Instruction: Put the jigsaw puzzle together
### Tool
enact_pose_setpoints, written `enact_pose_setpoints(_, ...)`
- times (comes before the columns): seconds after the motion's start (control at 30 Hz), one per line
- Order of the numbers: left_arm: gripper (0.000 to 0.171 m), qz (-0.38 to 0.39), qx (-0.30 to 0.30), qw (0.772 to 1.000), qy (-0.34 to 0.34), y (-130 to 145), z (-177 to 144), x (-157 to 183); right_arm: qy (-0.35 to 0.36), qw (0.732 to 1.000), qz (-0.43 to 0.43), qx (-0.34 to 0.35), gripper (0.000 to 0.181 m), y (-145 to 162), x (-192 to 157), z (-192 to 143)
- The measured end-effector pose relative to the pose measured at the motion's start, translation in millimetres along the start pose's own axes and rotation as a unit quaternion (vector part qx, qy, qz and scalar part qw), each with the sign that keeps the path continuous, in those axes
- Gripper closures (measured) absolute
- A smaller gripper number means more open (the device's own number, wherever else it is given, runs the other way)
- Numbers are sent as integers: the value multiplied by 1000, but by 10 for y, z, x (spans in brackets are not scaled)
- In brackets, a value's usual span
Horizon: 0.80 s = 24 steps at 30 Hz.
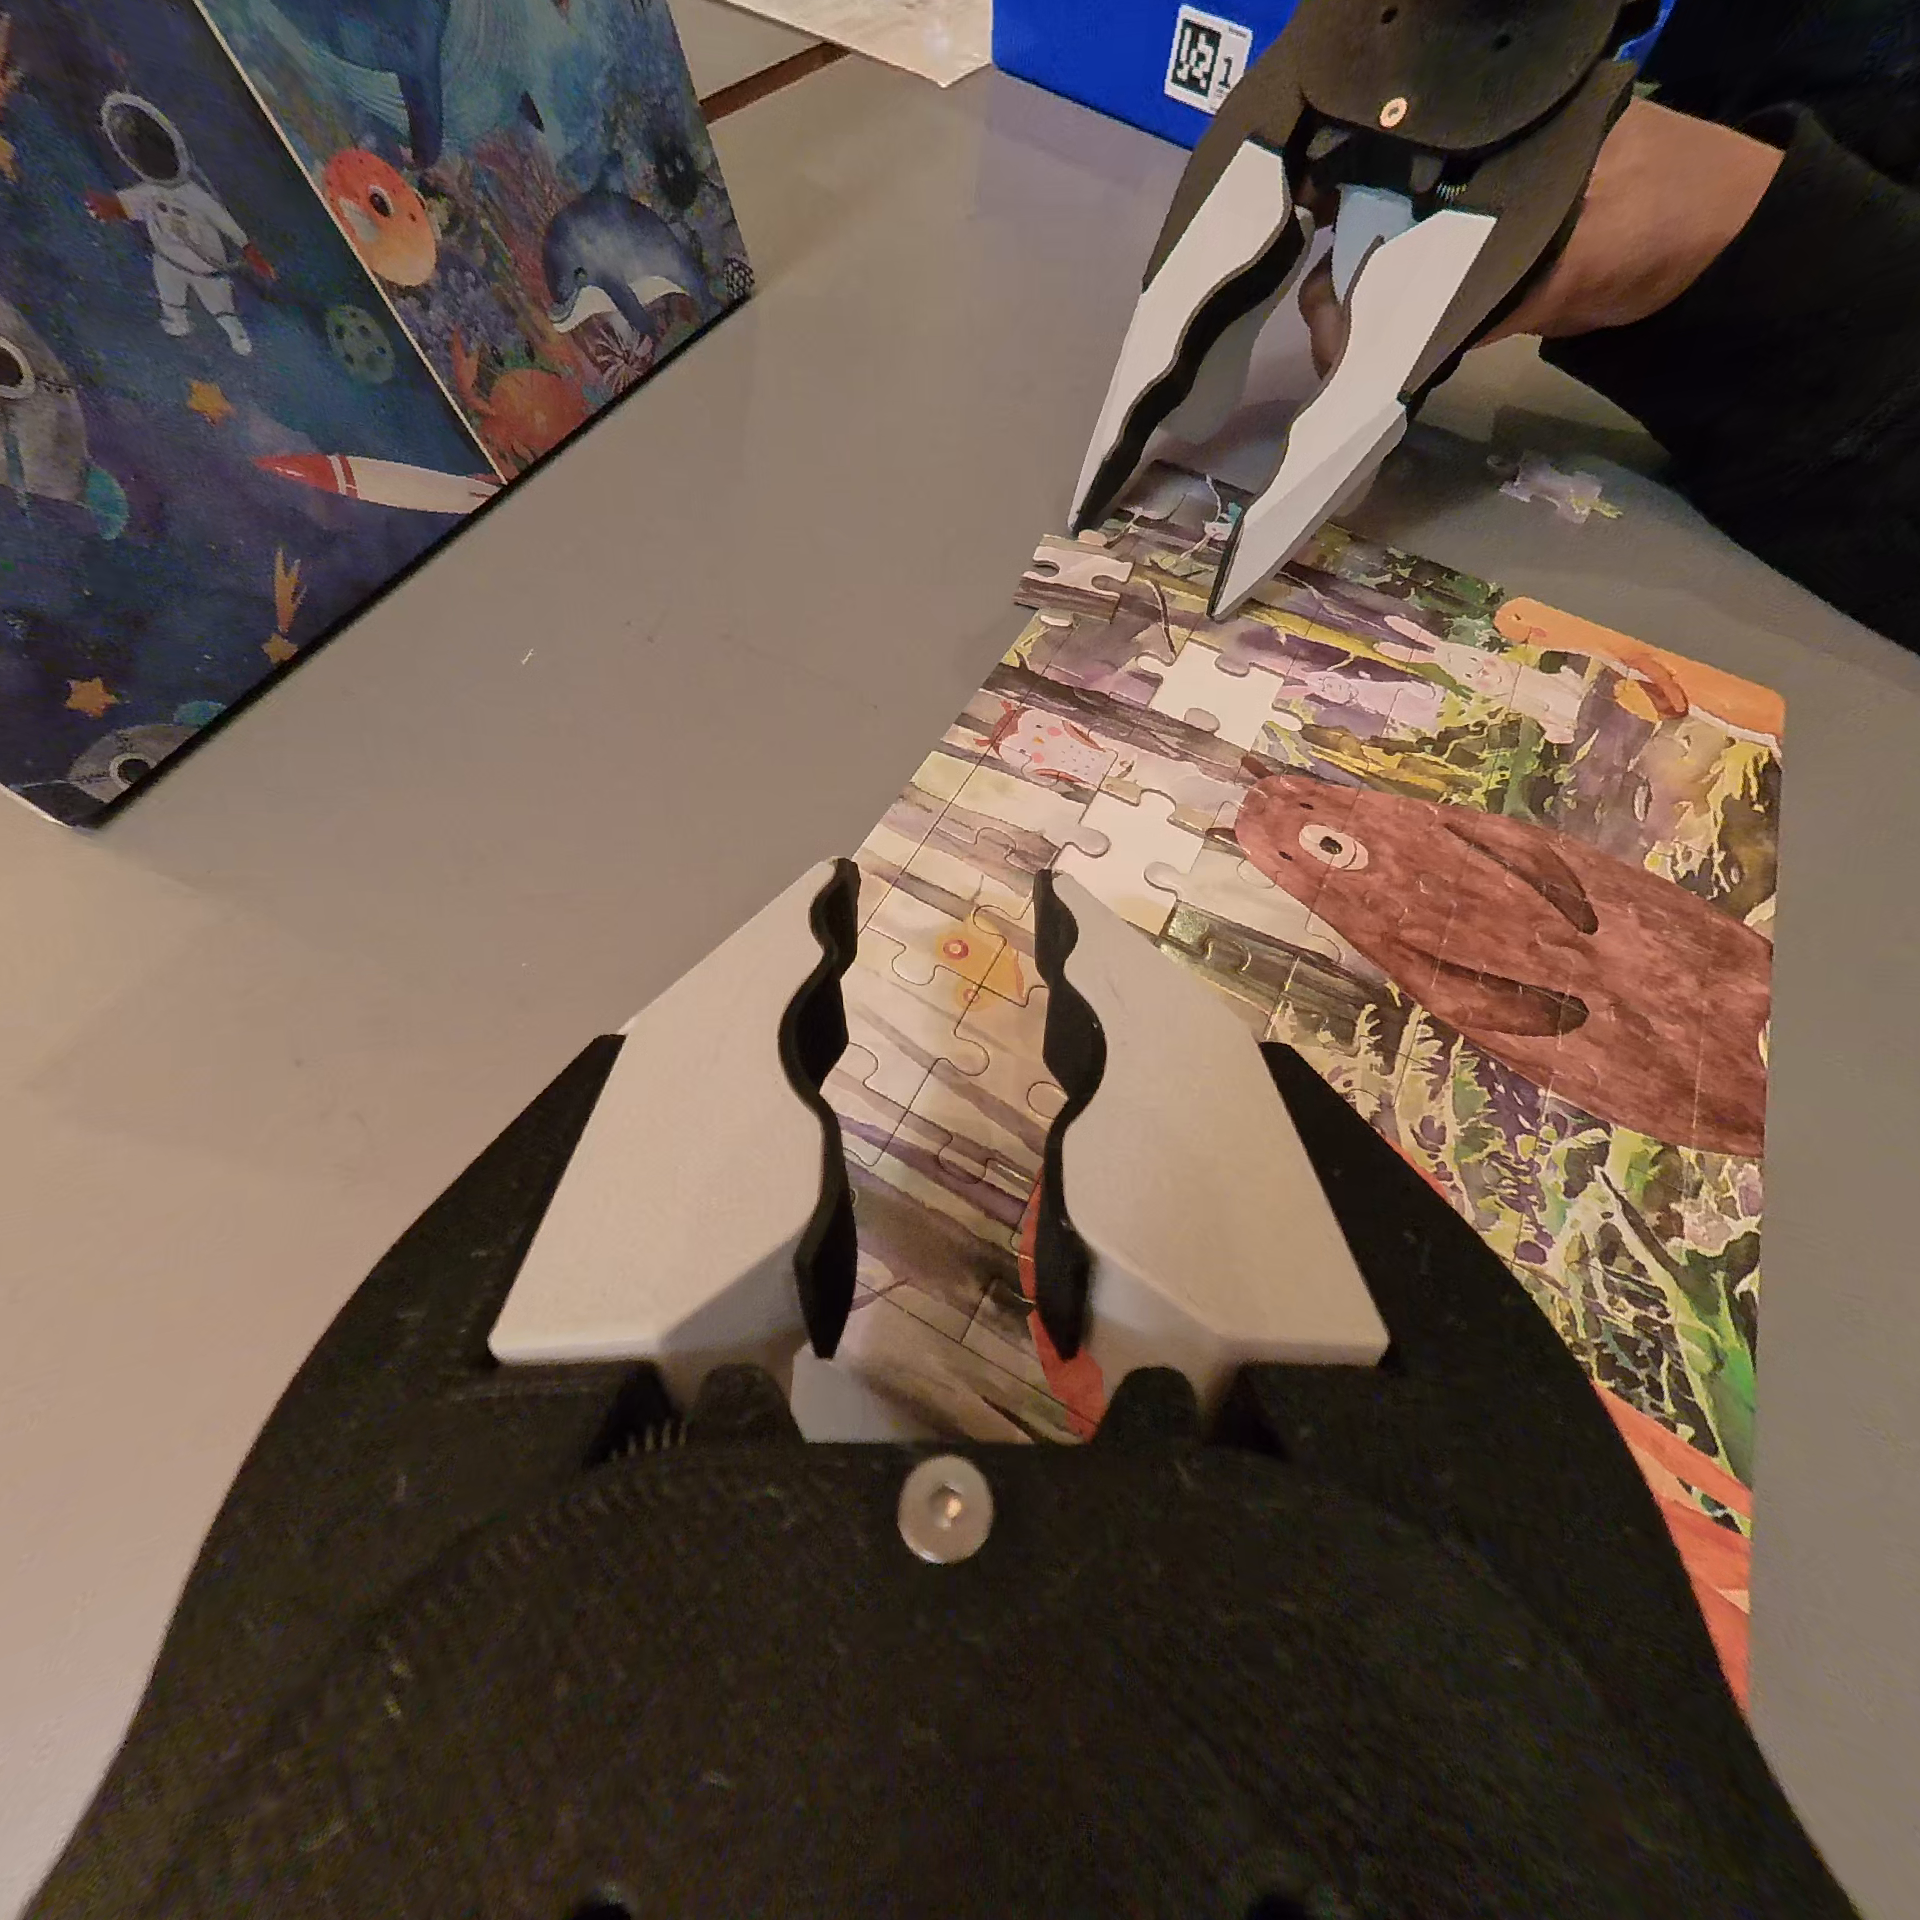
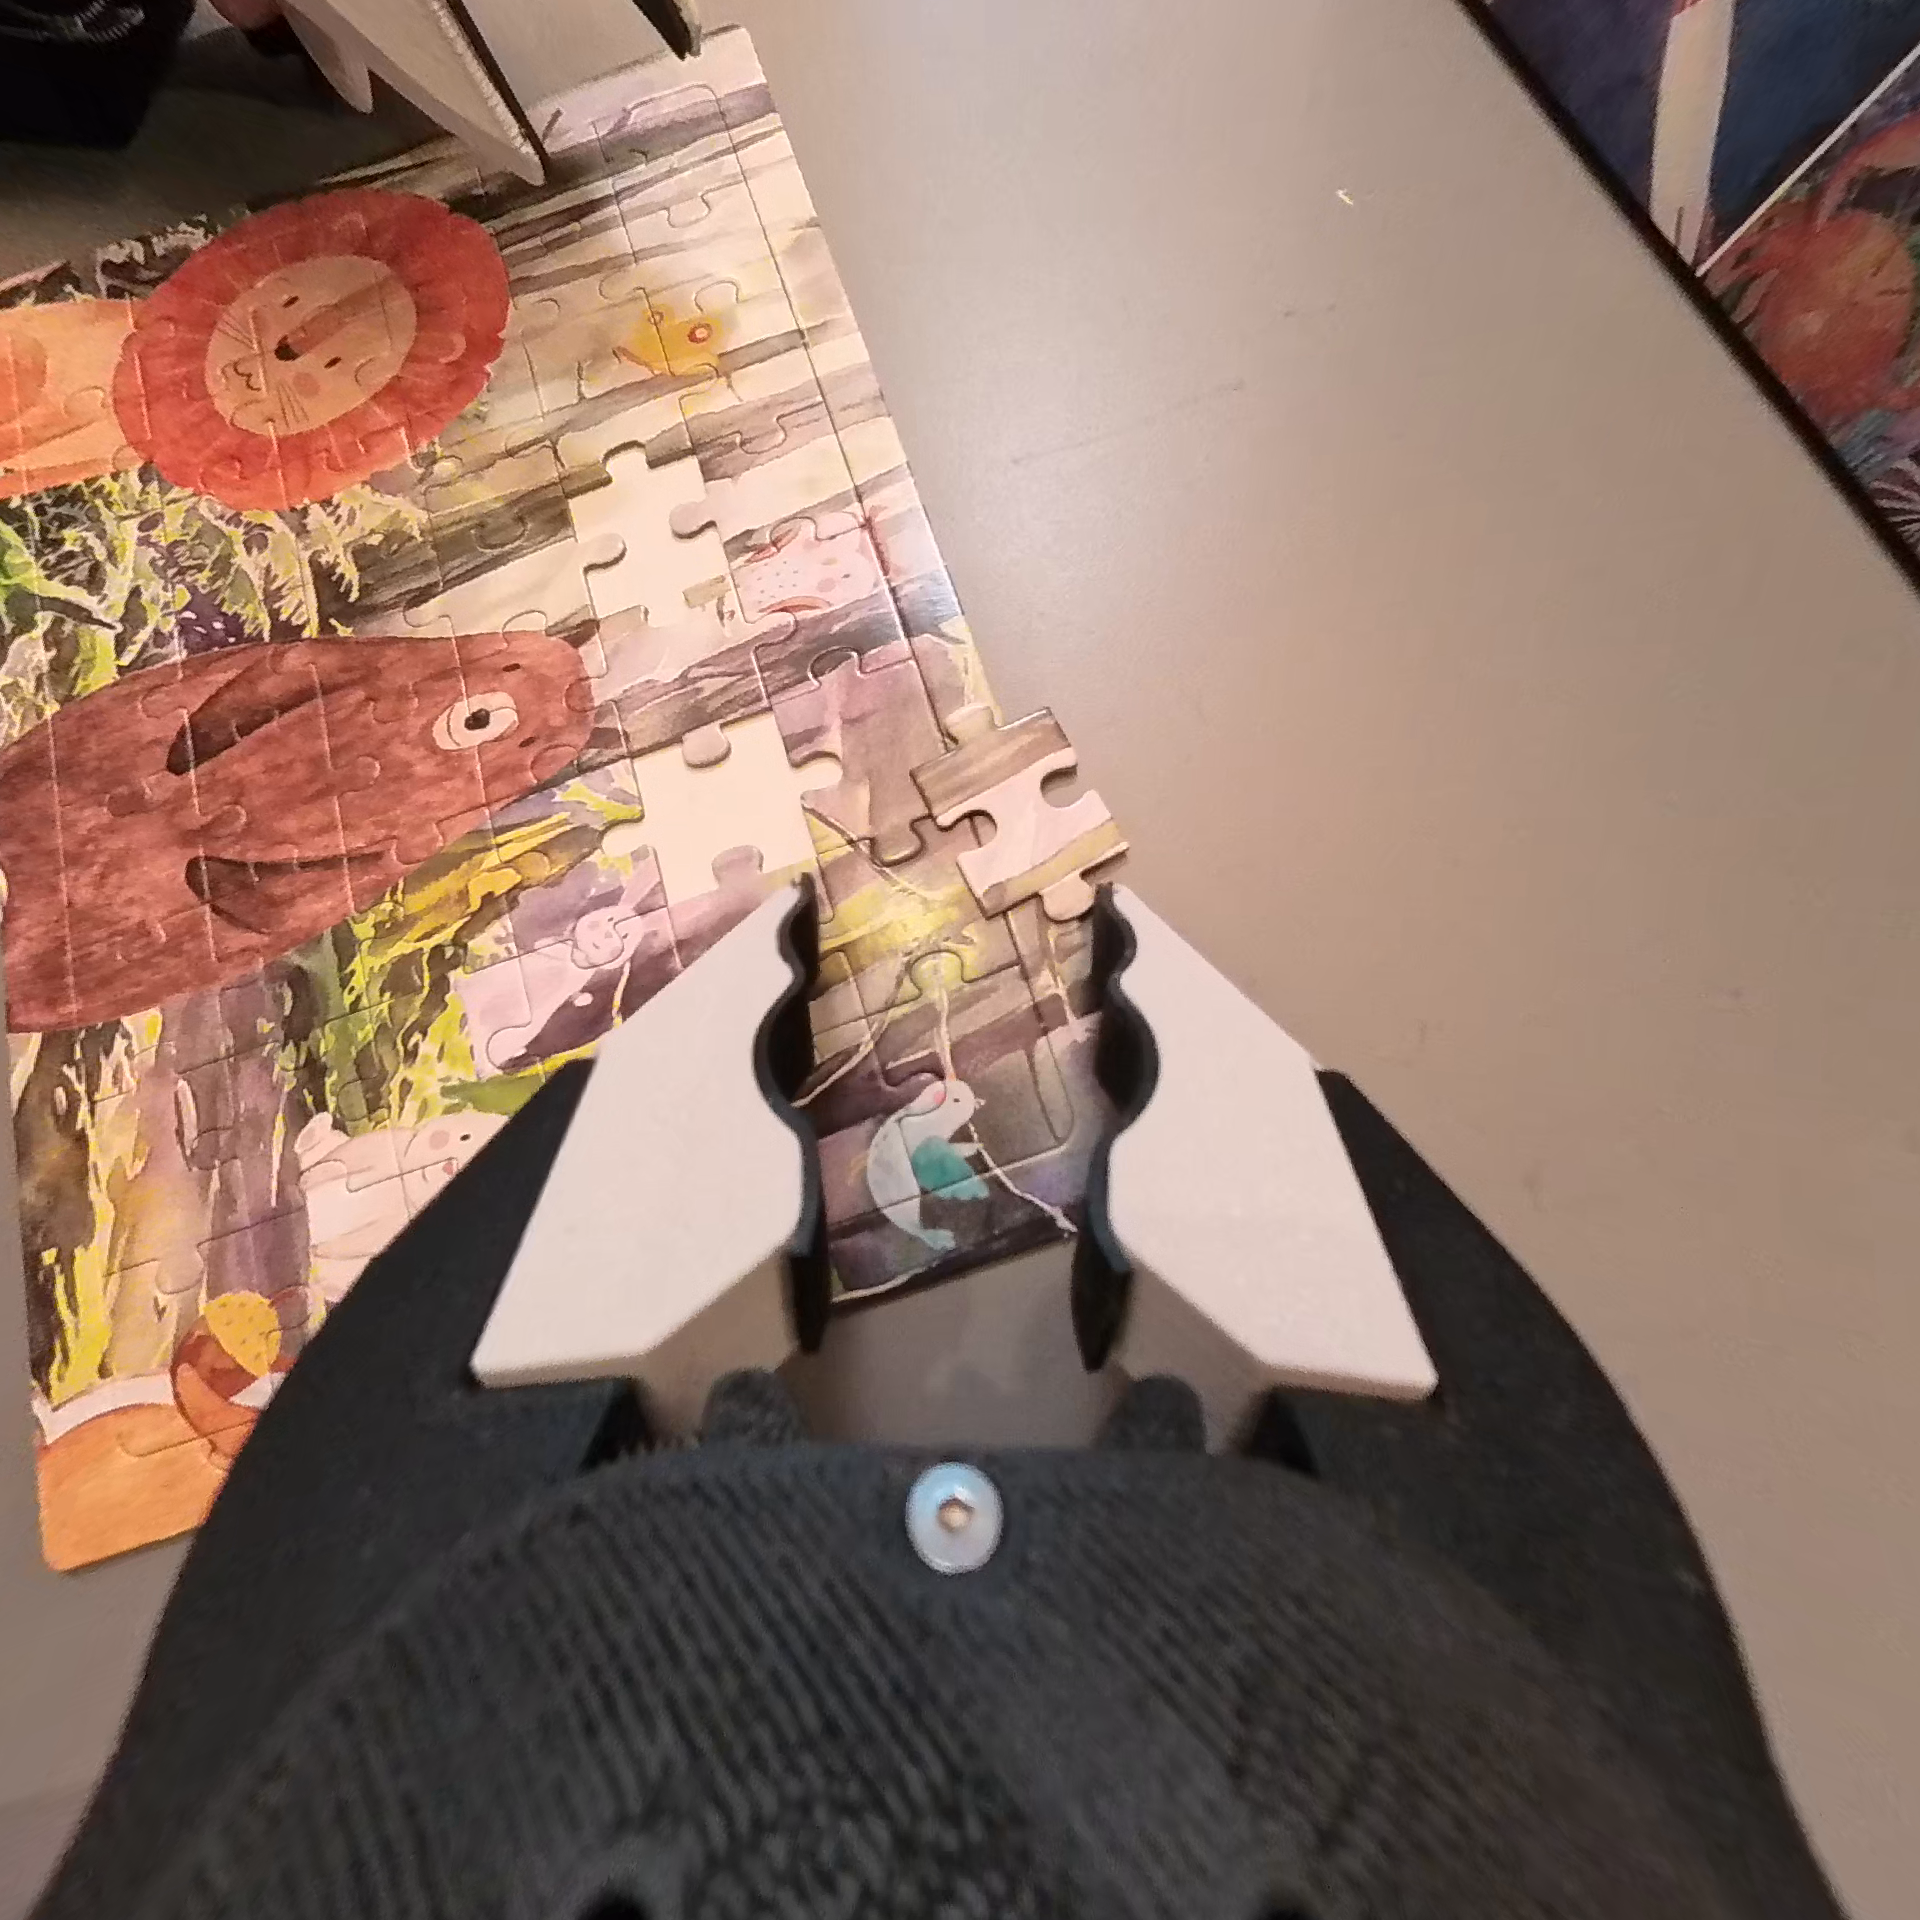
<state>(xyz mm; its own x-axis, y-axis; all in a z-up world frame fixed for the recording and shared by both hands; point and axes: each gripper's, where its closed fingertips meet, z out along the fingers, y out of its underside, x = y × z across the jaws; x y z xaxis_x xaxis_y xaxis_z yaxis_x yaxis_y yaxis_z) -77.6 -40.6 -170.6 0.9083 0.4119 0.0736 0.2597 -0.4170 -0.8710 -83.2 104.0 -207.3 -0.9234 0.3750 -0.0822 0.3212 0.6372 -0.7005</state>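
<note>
The jigsaw puzzle (image 1: 1455,935) lies flat on the grey worktop (image 1: 520,831), nearly assembled, and serves as the landmark for all positions below. Two piece-shaped gaps (image 2: 655,540) remain in its pale, purplish part, beside the painted brown animal. A loose puzzle piece (image 2: 1013,821) rests tilted across the puzzle's long edge on the box side, partly on the assembled surface and partly over the bare worktop. The right claw (image 2: 951,894) is released: its white fingers (image 2: 686,1122) with wavy black pads stand apart and grasp nothing, angled steeply down over the puzzle's corner, with one fingertip just beside the loose piece; actual contact cannot be told. In the left wrist view this same claw descends from above the far end of the puzzle, a person's hand (image 1: 1621,239) in a dark sleeve behind it. The left claw (image 1: 945,883) is likewise released and empty, its fingers parted, held low and nearly level over the opposite end of the puzzle, pointing along the puzzle's length towards the right claw. An illustrated box (image 1: 312,312) showing sea and space scenes stands on the worktop well apart from the puzzle's long edge, and a blue container (image 1: 1101,62) sits beyond the puzzle's far end.
</note>
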Motion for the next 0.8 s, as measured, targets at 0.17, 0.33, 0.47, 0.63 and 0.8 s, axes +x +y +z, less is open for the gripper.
enact_pose_setpoints(0.17,139,1,-2,1000,0,4,5,1,-1,1000,1,2,129,-3,0,1)
enact_pose_setpoints(0.33,139,1,-2,1000,0,5,8,1,-1,1000,1,2,130,-4,1,1)
enact_pose_setpoints(0.47,139,1,-3,1000,0,5,8,1,-2,1000,1,2,130,-1,2,-1)
enact_pose_setpoints(0.63,139,2,-4,1000,0,7,11,2,-1,1000,1,3,130,-2,4,-1)
enact_pose_setpoints(0.8,139,4,-4,1000,-1,10,12,6,0,1000,1,3,130,-2,5,-1)
